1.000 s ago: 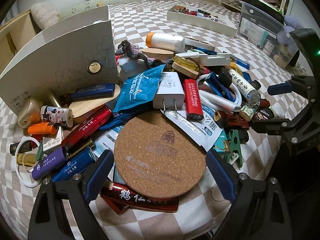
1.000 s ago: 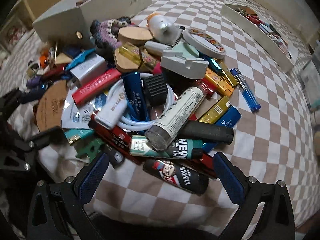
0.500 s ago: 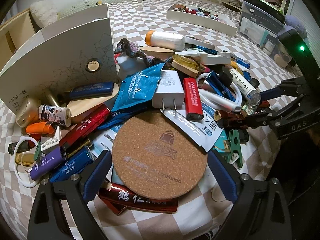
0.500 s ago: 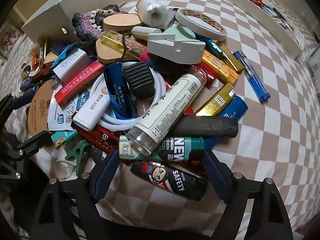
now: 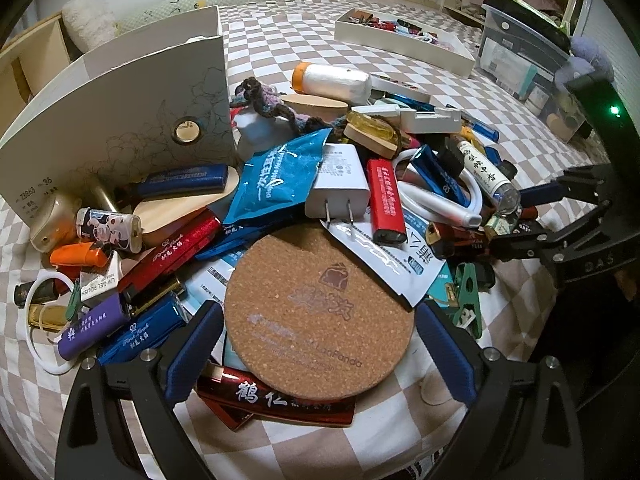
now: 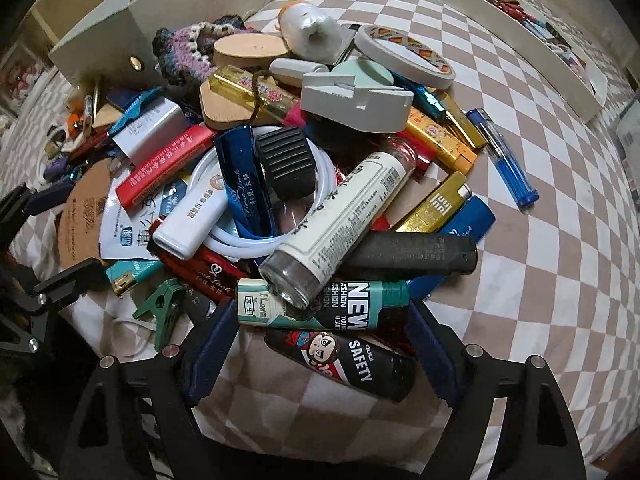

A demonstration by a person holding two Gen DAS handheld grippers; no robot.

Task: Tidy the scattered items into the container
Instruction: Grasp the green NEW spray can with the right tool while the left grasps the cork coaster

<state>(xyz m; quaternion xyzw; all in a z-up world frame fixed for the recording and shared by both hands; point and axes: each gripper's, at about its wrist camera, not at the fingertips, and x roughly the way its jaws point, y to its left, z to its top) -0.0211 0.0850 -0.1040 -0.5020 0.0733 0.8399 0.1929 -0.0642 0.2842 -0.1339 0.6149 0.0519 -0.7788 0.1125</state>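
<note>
The left gripper (image 5: pixel 320 354) sits low, jaws spread wide. The right gripper (image 6: pixel 318 346) is beside it, jaws likewise apart.

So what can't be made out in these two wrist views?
- Left wrist view: the red lighter under the cork coaster is half covered, its print cut short.
- Left wrist view: contents of the shoe box are hidden by its wall.
- Right wrist view: the far tray items are too small to identify.
- Right wrist view: the glass tube hides what lies beneath it.
</note>
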